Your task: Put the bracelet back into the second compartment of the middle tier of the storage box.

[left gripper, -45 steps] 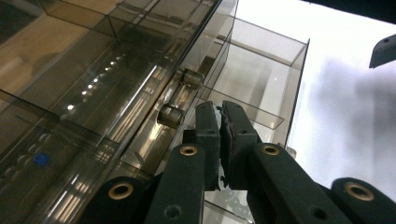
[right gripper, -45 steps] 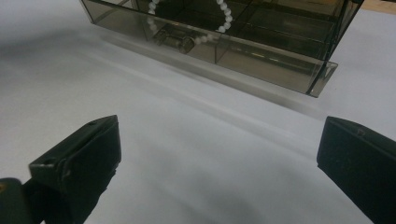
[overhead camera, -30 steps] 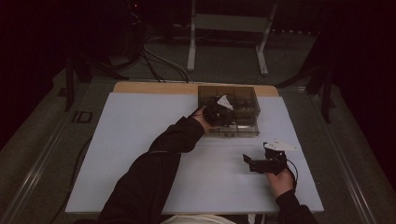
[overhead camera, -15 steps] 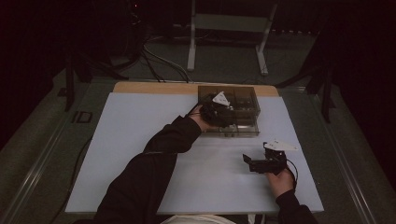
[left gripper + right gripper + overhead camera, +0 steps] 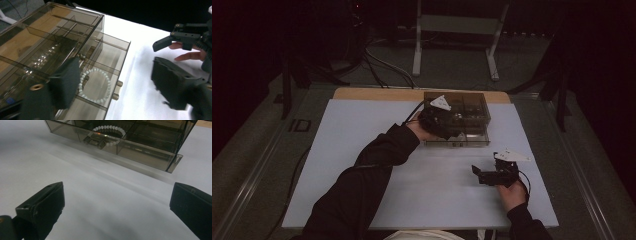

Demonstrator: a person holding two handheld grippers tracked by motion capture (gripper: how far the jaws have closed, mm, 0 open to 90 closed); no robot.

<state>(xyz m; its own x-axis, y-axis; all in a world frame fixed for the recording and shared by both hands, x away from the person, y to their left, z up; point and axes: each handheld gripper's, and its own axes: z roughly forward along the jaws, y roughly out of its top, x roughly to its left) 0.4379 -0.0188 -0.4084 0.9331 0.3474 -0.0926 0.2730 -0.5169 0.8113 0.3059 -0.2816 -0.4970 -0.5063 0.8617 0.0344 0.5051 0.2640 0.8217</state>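
Lying across the far middle of the white rectangular surface (image 5: 362, 165) in the high view is a smoked transparent plastic organiser box (image 5: 472, 107) with a pulled-out drawer at its near side. Reaching over the box's left near corner is the left claw (image 5: 447, 125), carried by a hand in a black sleeve (image 5: 377, 165); its spread is not readable from this height. Resting on the surface at the near right, well apart from the box, is the right claw (image 5: 479, 176), pointing left with its jaws parted.

Showing in the left gripper view: the left claw (image 5: 115, 87) is standing wide, holding nothing, one black jaw overlapping the box's near wall, the other out over bare surface. Lying flat in a compartment of the open drawer (image 5: 112, 60), between the two jaws, is a white beaded bracelet (image 5: 96, 86), closed in a ring. Two small brass-coloured knobs (image 5: 117, 90) are sitting on the drawer front. Appearing farther off at the upper right is the right claw (image 5: 165, 50), held by a hand, jaws apart.

Showing in the right gripper view: the right claw (image 5: 116, 202) is standing wide and empty above the white surface. Lying ahead of it is the box, with the bracelet (image 5: 110, 131) visible through the drawer's tinted wall.
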